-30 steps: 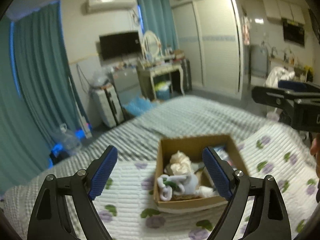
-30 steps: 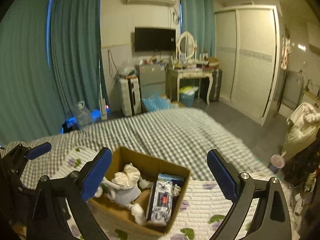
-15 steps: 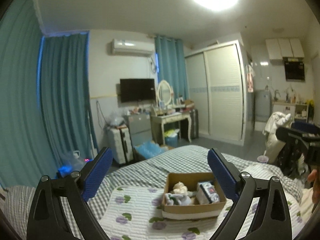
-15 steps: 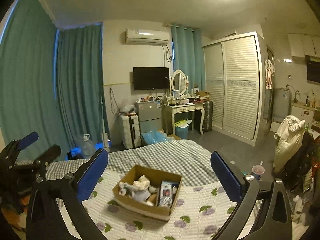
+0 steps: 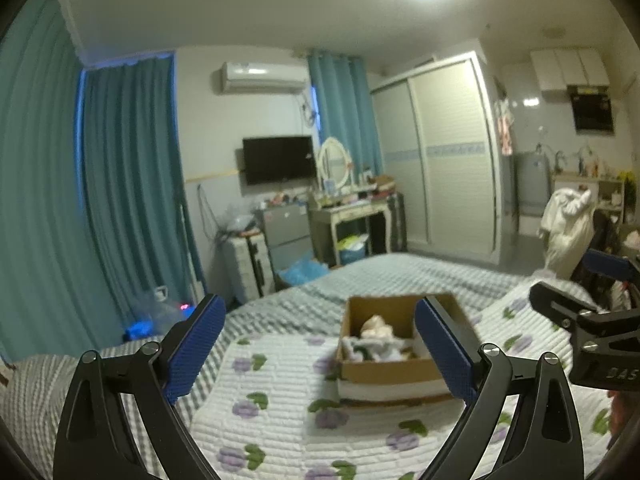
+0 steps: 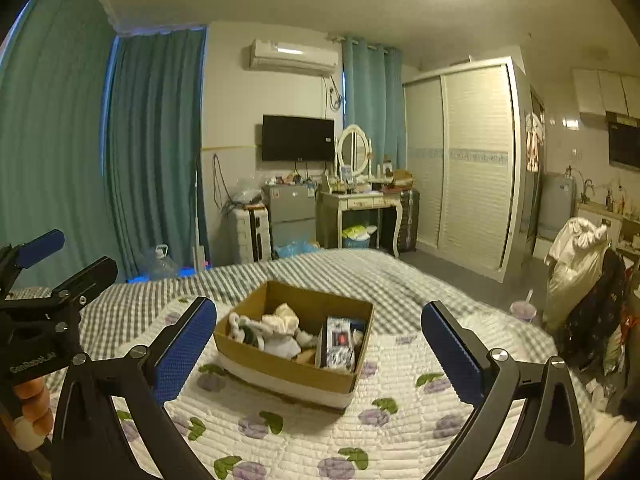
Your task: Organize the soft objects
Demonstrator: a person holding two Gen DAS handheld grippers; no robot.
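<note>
A brown cardboard box [image 6: 280, 364] sits on a white quilt with purple flowers [image 6: 384, 432] on the bed. Inside lie a pile of white and cream soft cloth items [image 6: 280, 328] and a black-and-white printed packet [image 6: 339, 340]. The box also shows in the left wrist view [image 5: 384, 372], with the soft items [image 5: 376, 340] in it. My left gripper [image 5: 320, 352] is open and empty, held back from the box. My right gripper [image 6: 320, 352] is open and empty, also short of the box. Each gripper shows at the edge of the other's view.
A grey checked bedspread [image 6: 320, 268] covers the far part of the bed. Beyond stand teal curtains [image 6: 152, 152], a small fridge [image 6: 288, 216], a dressing table with an oval mirror [image 6: 356, 200], a white wardrobe [image 6: 472, 160] and a chair piled with clothes [image 6: 580, 272].
Both grippers have pulled up and back from the box, then tilted down a little. The box now looks smaller and farther off. Both stay open and empty.
</note>
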